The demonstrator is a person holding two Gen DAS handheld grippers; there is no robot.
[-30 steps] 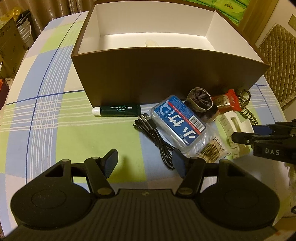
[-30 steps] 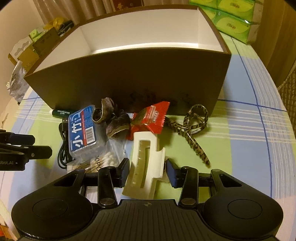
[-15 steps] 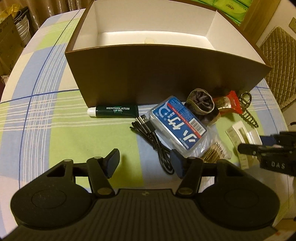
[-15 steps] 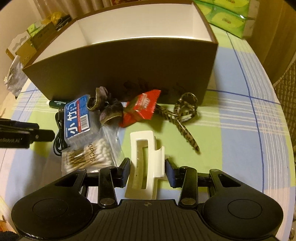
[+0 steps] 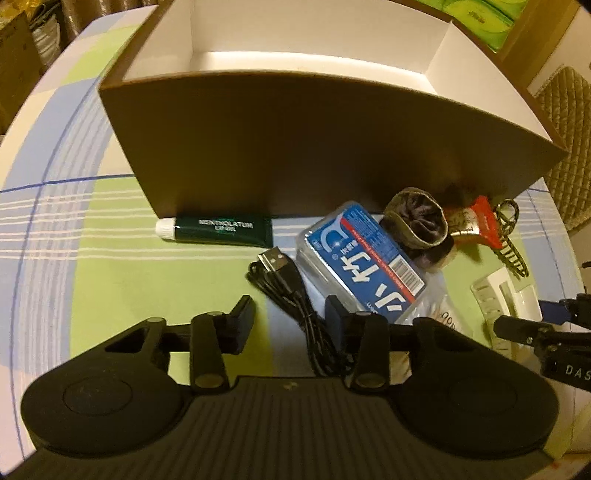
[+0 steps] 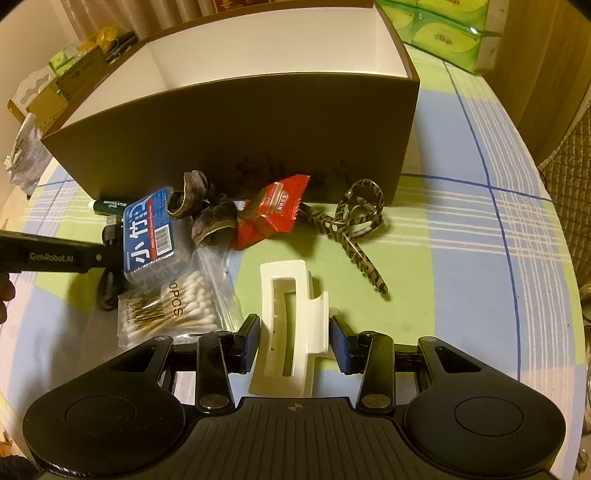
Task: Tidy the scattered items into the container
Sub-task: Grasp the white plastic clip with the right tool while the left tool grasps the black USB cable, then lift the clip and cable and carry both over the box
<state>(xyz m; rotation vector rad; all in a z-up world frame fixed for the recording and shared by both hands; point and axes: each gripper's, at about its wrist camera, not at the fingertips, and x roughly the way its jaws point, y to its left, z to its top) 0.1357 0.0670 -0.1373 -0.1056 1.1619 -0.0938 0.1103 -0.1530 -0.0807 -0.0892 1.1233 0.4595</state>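
A brown box with a white inside stands on the checked tablecloth; it also shows in the right wrist view. In front of it lie a green lip gel tube, a black USB cable, a blue-labelled clear case, a dark scrunchie, a red snack packet, a leopard-print hair clip, a cotton swab bag and a white claw clip. My left gripper is open around the cable. My right gripper is open with its fingers either side of the white claw clip.
Green tissue packs sit behind the box on the right. Cartons and bags crowd the far left. A quilted chair stands past the table's right edge.
My left gripper moved forward and right, so its fingers now straddle the USB cable. My right gripper drew slightly back along the white claw clip, still open around it.
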